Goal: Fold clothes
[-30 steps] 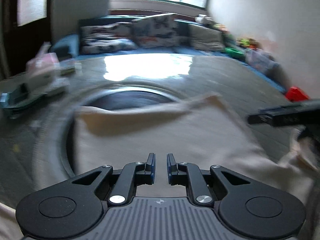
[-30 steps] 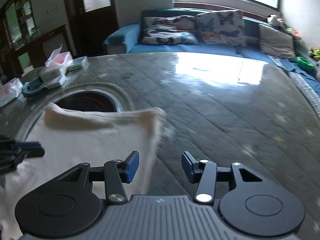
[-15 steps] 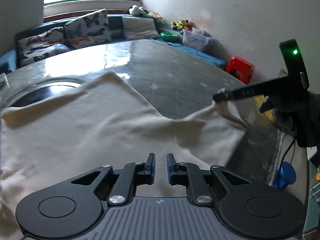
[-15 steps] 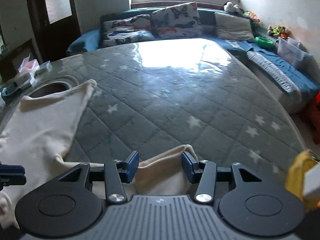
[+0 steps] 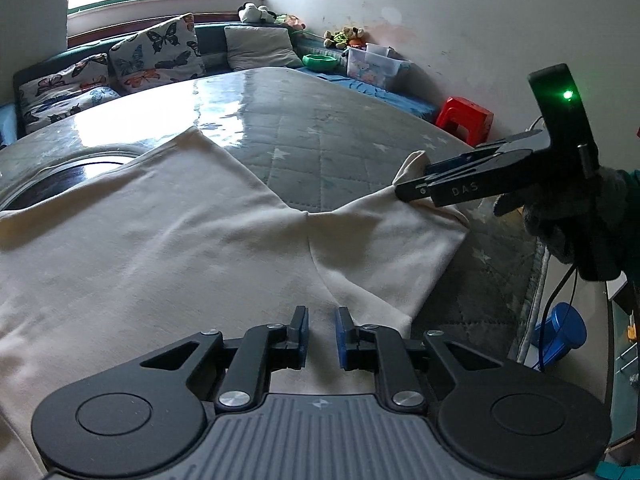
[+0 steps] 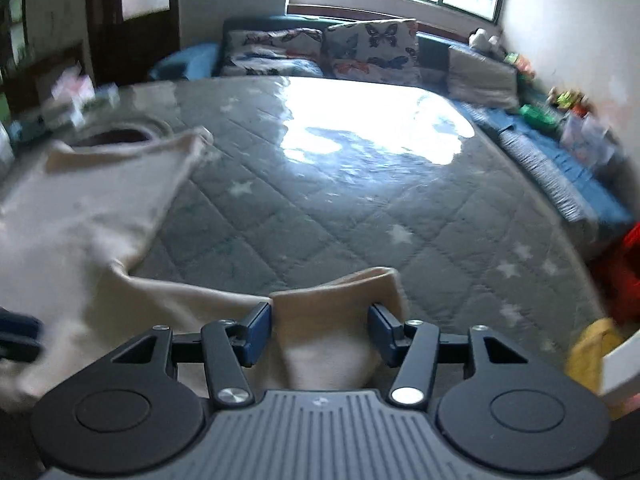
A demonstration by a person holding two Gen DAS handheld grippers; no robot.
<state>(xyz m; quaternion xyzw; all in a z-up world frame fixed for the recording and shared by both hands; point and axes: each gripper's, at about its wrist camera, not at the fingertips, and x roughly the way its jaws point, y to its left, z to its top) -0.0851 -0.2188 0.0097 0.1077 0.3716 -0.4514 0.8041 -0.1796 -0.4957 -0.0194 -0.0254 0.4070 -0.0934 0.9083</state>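
Observation:
A cream garment (image 5: 160,240) lies spread on the grey star-quilted mat (image 5: 340,132). My left gripper (image 5: 320,332) hovers low over its body near the sleeve seam. Its jaws stand a narrow gap apart and are opening, with flat cloth showing under the gap. My right gripper (image 5: 412,182), in a gloved hand, has the sleeve (image 5: 380,232) end lifted off the mat. In the right wrist view the sleeve (image 6: 332,292) fills the space between my right gripper (image 6: 320,326) pads and touches both. These jaws are opening. The garment's body (image 6: 80,220) stretches away left.
A round hole in the table (image 5: 72,168) lies under the garment's far left edge. Small boxes (image 6: 72,96) sit blurred at the far left. A sofa with butterfly cushions (image 5: 156,56) runs behind. A red stool (image 5: 464,116) and a blue object (image 5: 564,332) stand off the right edge.
Both grippers swung right along the garment, away from the hole. The sleeve end, earlier ahead of the right gripper, now sits between its jaws and is raised.

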